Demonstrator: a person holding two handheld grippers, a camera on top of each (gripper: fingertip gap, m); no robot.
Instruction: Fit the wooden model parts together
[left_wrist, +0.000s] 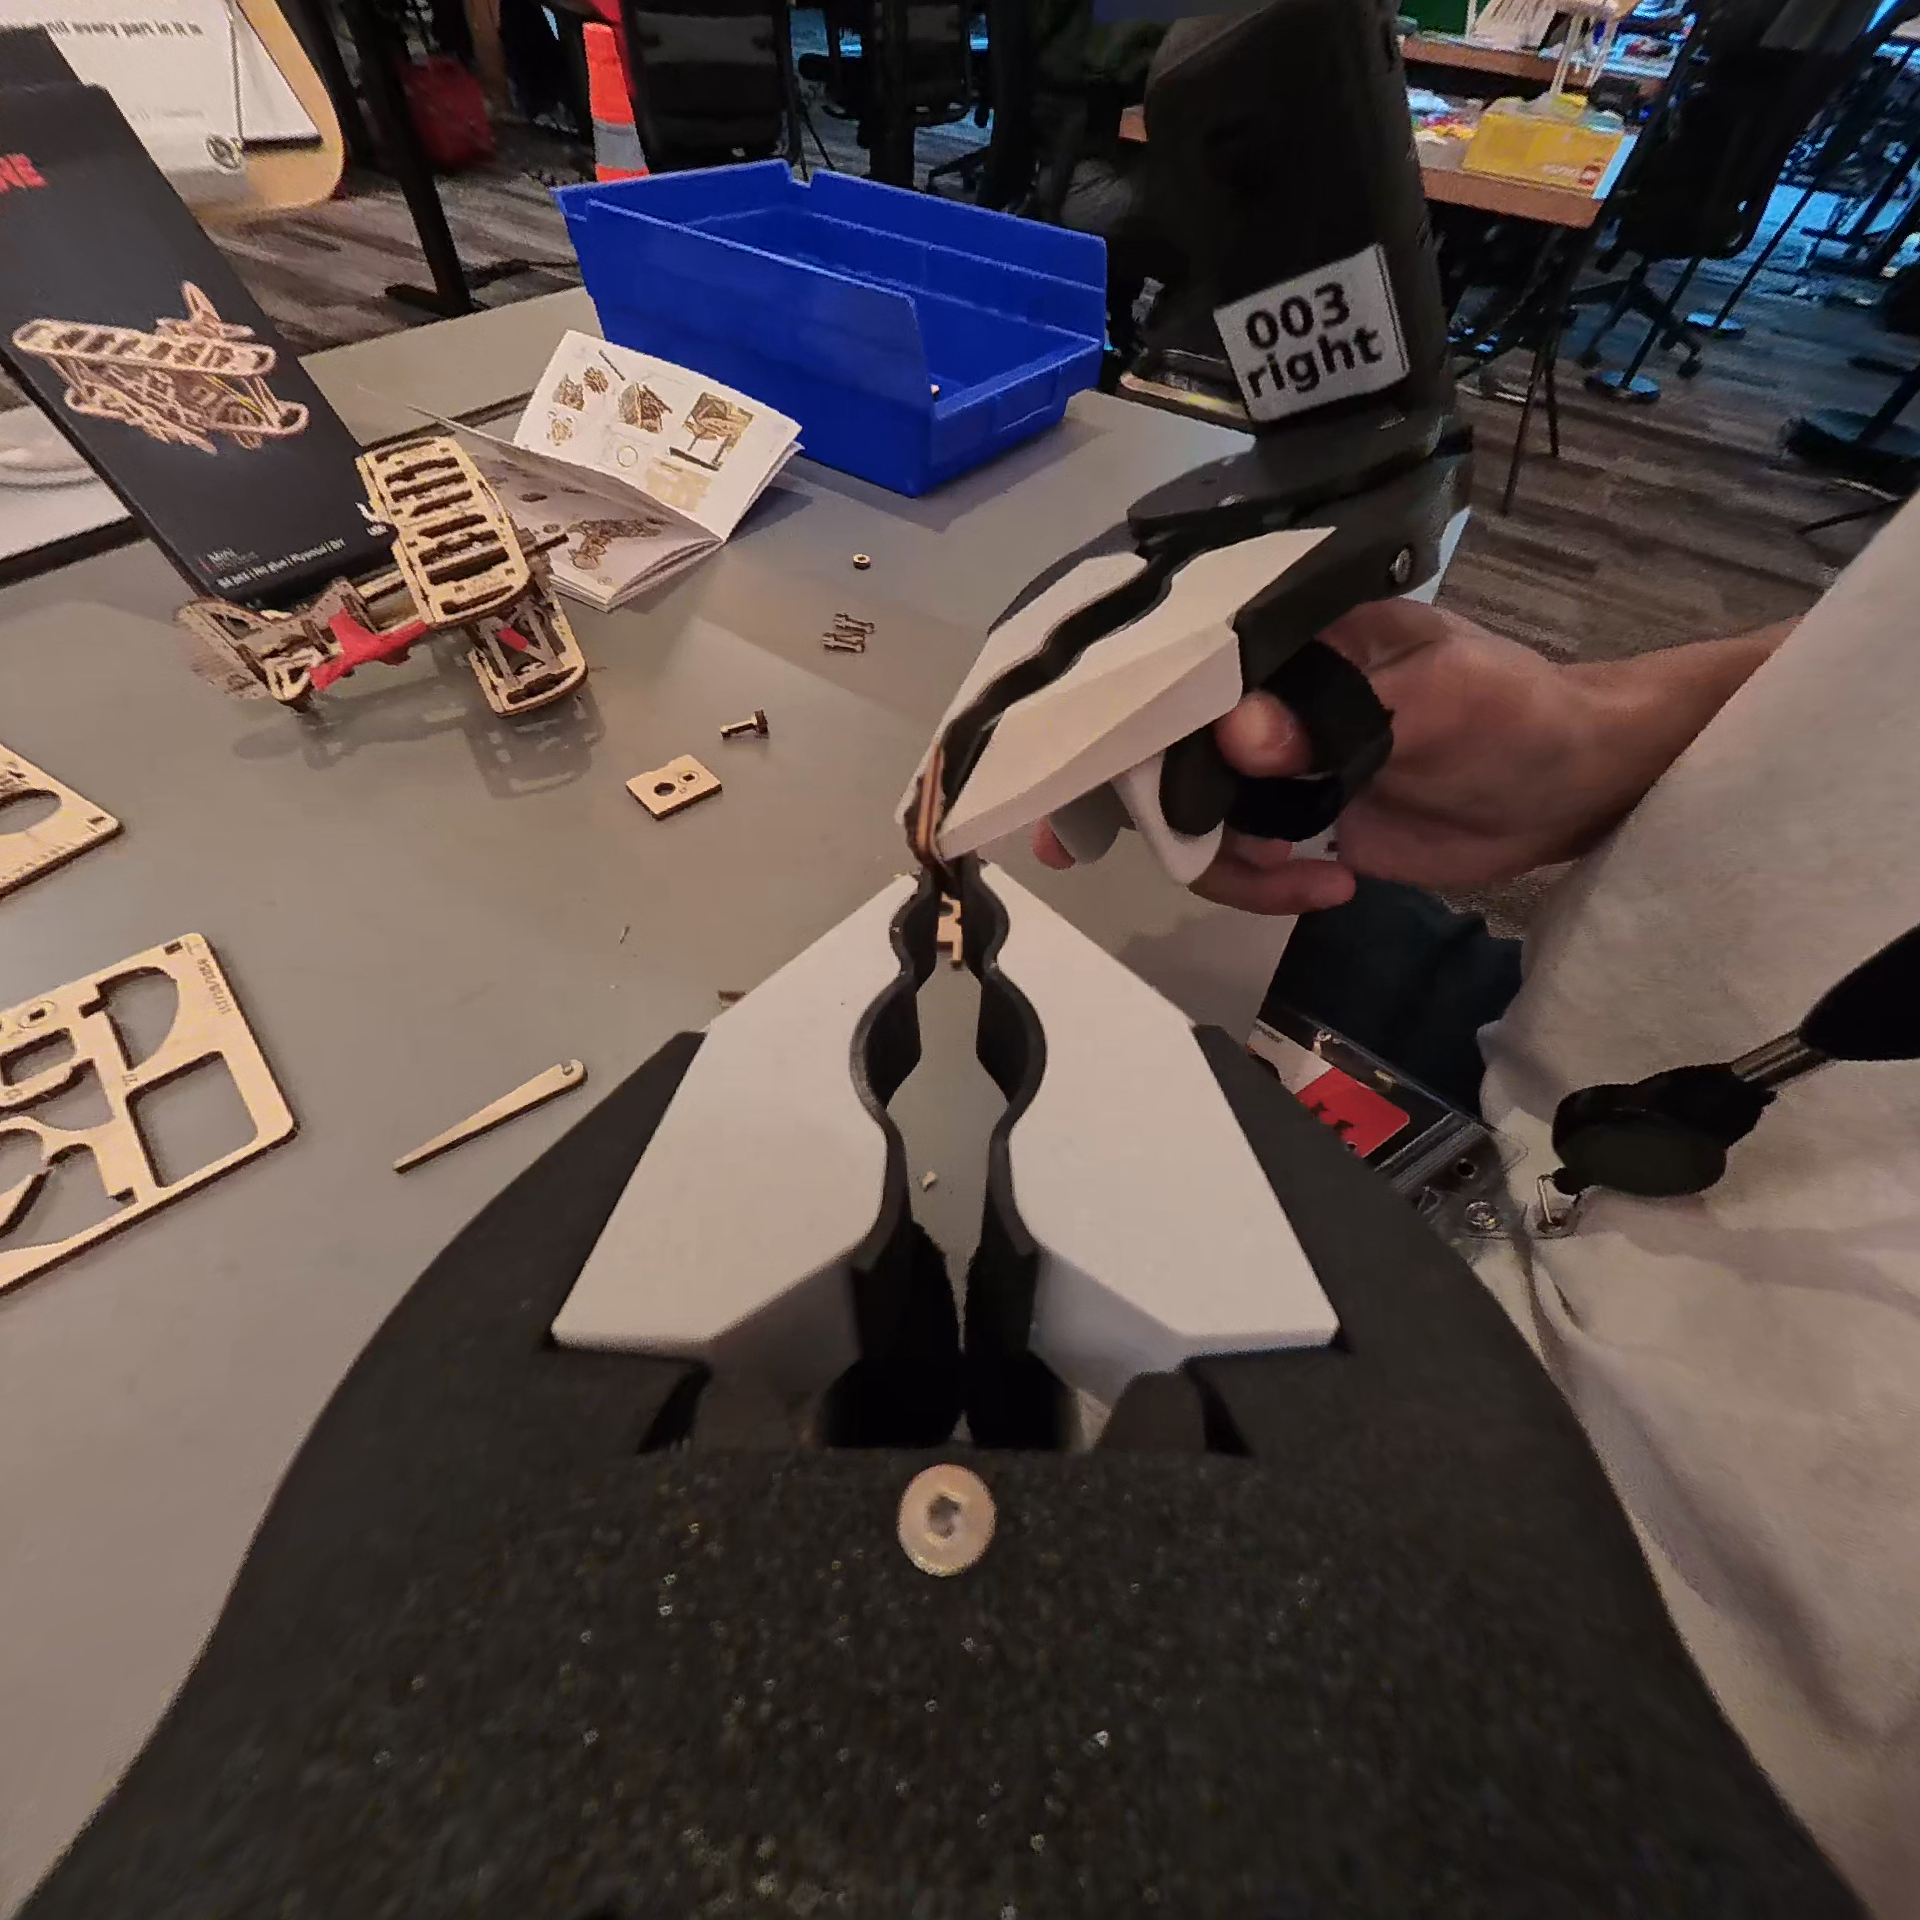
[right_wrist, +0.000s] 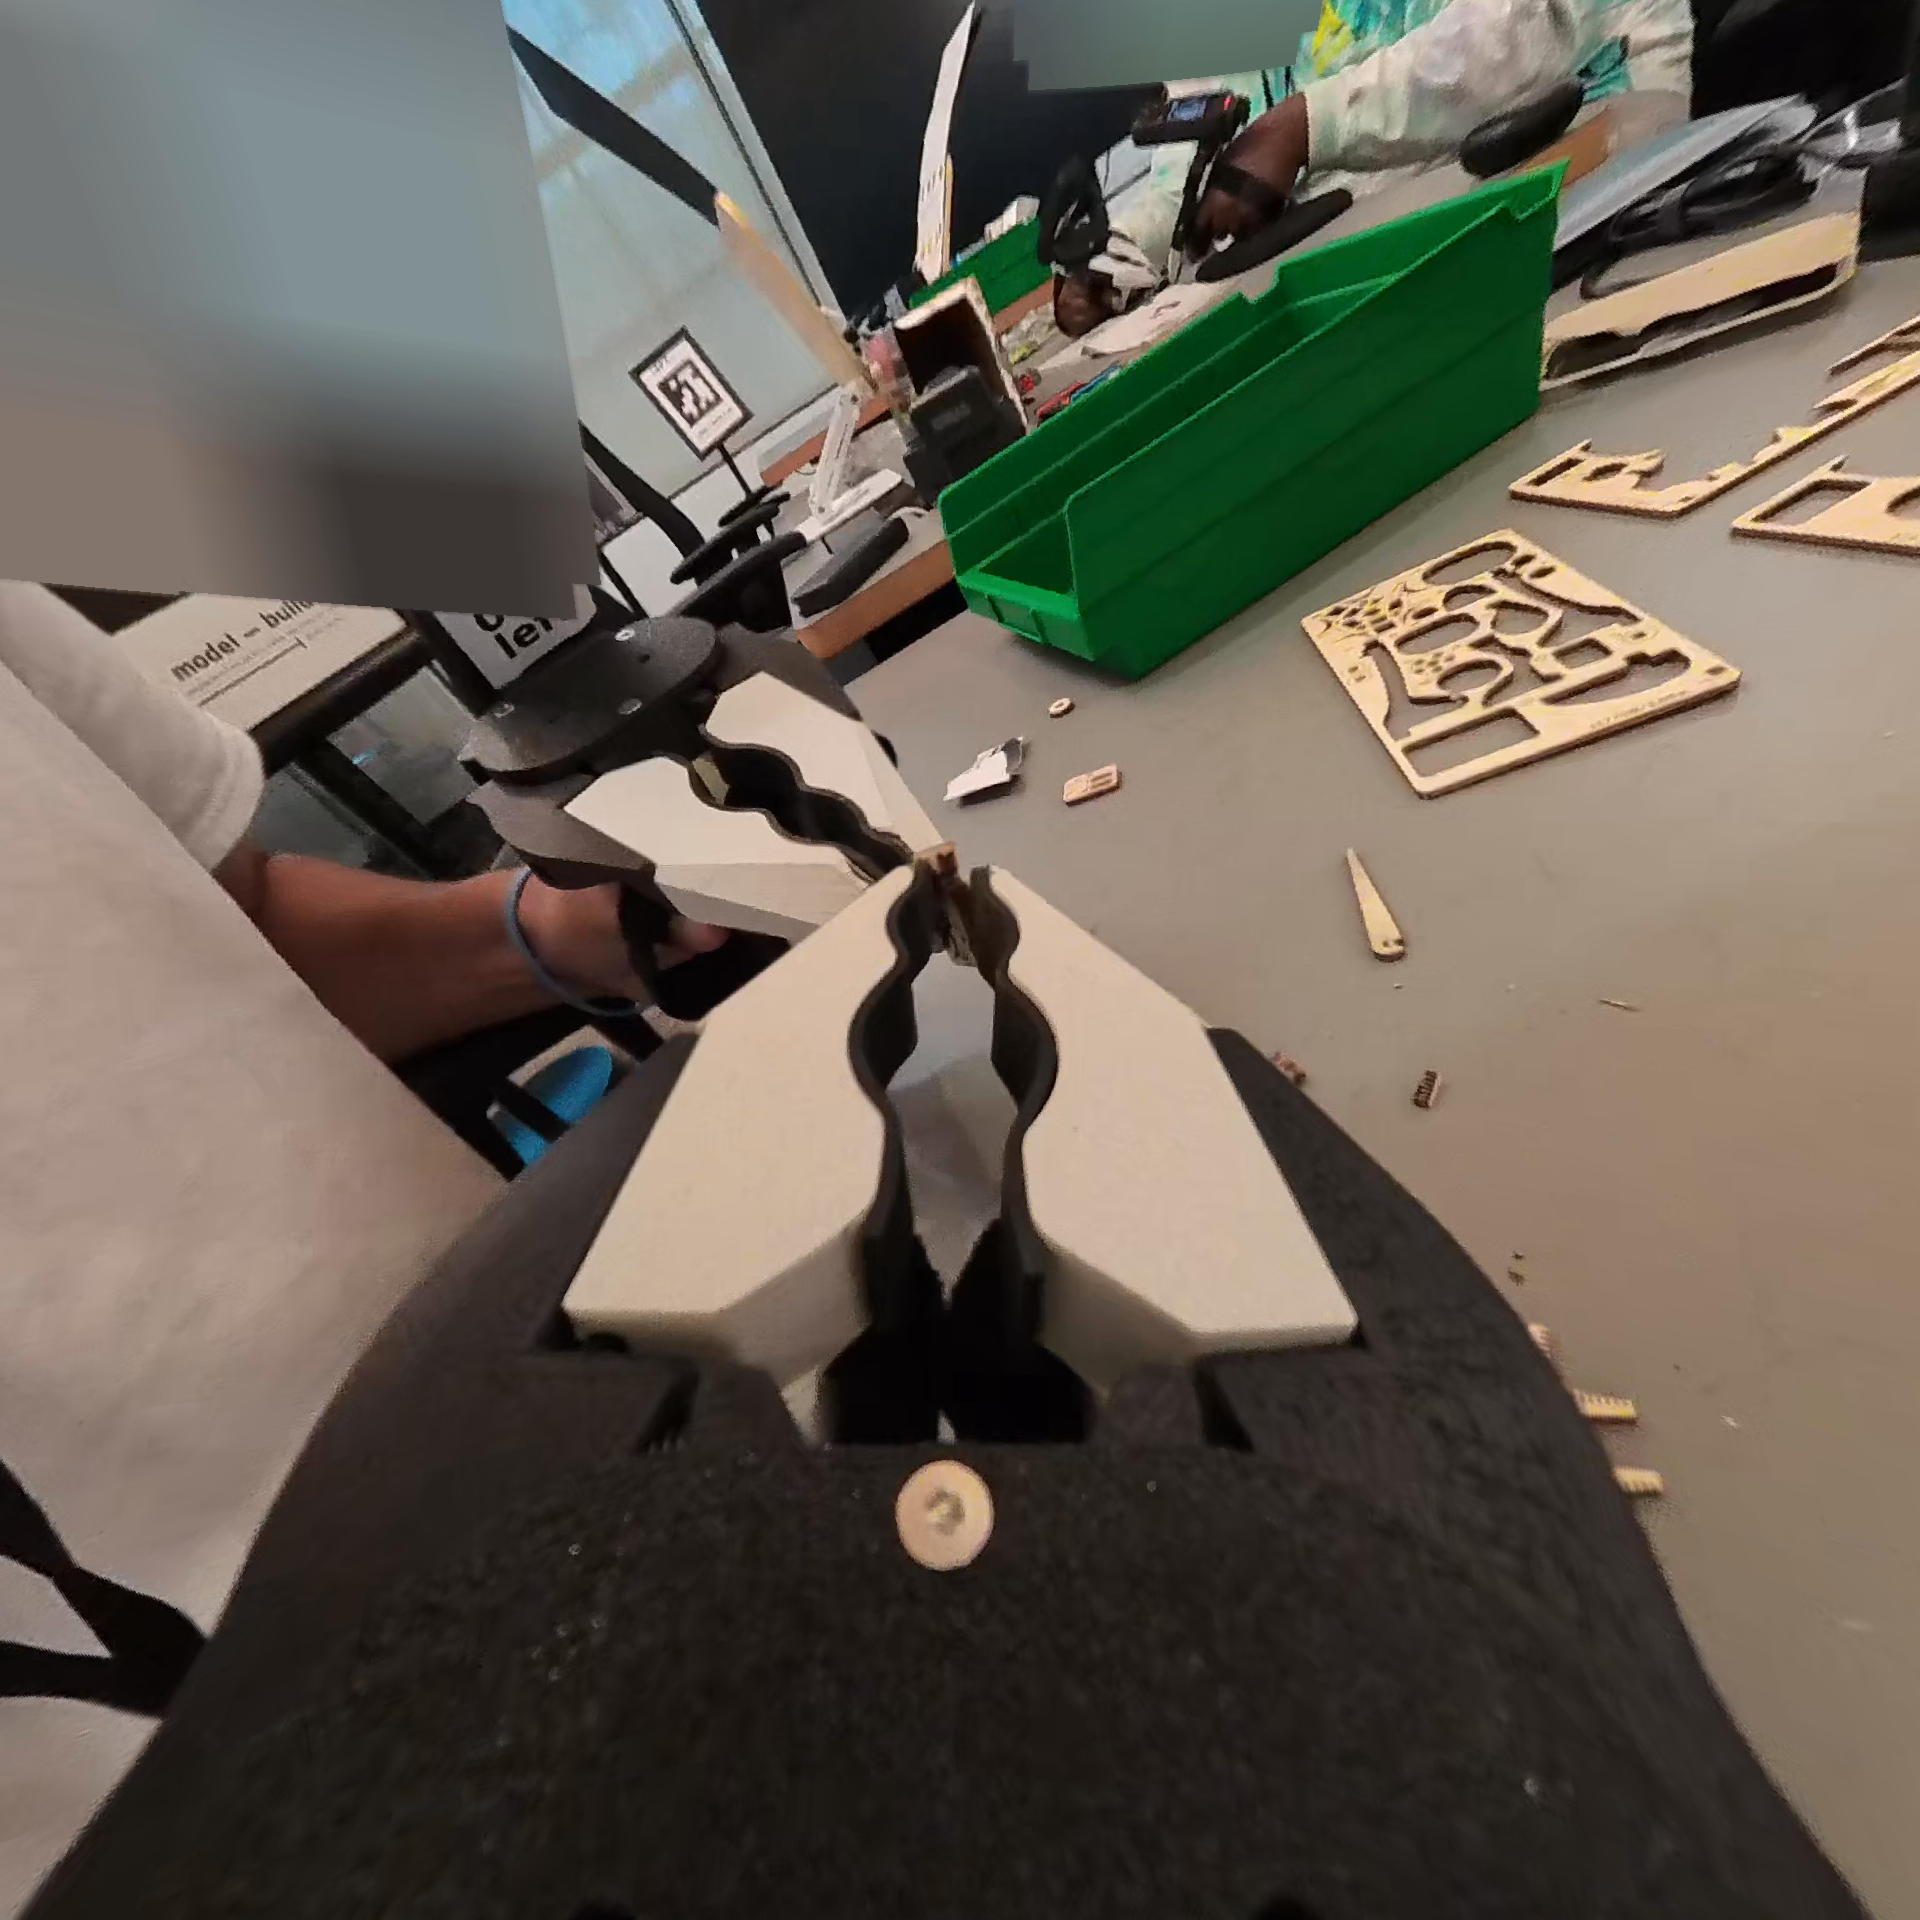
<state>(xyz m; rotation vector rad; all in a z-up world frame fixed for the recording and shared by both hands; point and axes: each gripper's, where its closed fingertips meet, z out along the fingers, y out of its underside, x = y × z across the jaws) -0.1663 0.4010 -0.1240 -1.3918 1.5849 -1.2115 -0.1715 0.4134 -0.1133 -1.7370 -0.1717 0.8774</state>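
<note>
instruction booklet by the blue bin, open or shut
Open: the instruction booklet lies on the grey table with its pages spread, printed drawings facing up.

Seen past the left gripper's (left_wrist: 940, 899) closed jaws, a model plane (left_wrist: 416, 603) stands far ahead to the left, a bin (left_wrist: 831, 312) behind it. 1 wooden sheet (left_wrist: 125, 1091) lies left of the jaws, 1 thin stick (left_wrist: 488, 1117) between them.

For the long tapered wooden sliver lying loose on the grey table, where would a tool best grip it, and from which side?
Grip the long tapered wooden sliver near its wider, rounded end, where there is more wood to pinch than at the thin point. It lies flat on the grey table, so probably come from straight above with the fingers across its narrow width. Nothing sits close beside it.
</note>
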